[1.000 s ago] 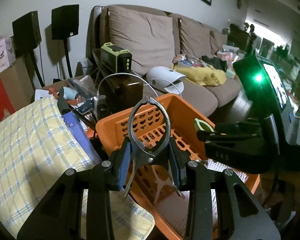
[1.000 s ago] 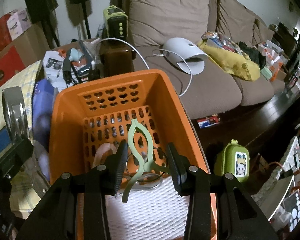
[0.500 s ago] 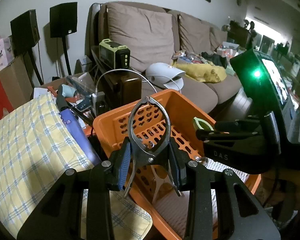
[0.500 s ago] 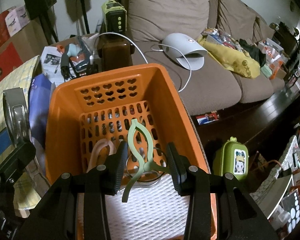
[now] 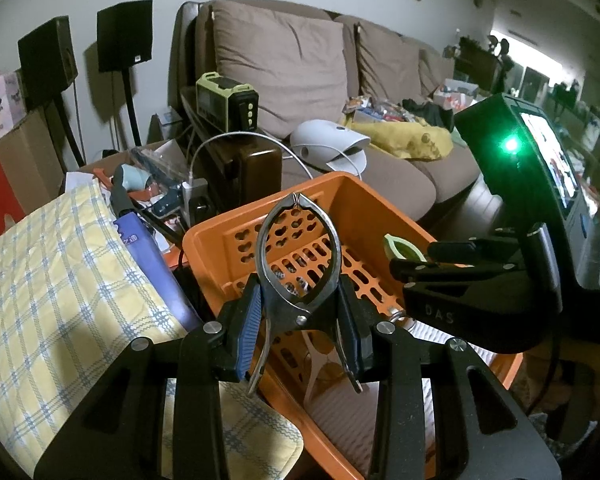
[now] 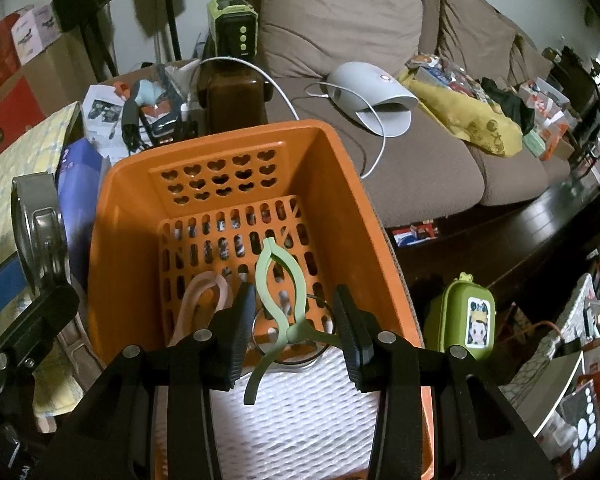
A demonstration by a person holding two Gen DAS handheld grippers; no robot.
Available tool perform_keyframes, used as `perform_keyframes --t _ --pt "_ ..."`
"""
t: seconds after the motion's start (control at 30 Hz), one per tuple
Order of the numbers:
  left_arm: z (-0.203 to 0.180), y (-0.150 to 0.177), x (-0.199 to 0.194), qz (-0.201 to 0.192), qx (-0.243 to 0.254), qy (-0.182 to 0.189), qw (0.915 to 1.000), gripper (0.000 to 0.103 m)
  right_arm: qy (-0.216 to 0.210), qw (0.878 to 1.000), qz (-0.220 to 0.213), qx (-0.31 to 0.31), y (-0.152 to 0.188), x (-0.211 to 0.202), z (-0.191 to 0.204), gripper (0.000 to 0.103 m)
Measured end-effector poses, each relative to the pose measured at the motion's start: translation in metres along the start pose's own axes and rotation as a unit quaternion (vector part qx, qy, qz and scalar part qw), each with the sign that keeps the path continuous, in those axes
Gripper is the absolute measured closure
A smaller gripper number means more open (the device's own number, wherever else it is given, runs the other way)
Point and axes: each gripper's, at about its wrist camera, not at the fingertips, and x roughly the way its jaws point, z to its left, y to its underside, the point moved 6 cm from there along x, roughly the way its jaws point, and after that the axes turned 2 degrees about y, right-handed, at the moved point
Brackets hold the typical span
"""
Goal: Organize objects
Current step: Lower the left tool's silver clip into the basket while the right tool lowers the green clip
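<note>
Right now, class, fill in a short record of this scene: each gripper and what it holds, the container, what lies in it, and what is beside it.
left gripper: shut on metal clip, over the basket's rim
right gripper: shut on green clip, above the basket
container: orange basket, slotted floor, heart-shaped holes
contents: white padded sheet, pale pink clip
left of basket: yellow checked cloth
behind: brown sofa

Brown sofa (image 6: 420, 168) carries a white dome-shaped device (image 6: 372, 96) with cable, a yellow bag (image 6: 472, 120) and assorted packets; orange basket (image 6: 340, 184) stands before it.
</note>
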Motion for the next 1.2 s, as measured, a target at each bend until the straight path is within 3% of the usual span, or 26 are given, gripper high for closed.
perform_keyframes --t 1.2 --pt "-0.004 0.007 0.011 0.017 0.010 0.002 0.9998 0.070 0.003 1.000 0.025 -0.019 0.006 0.008 0.006 0.063"
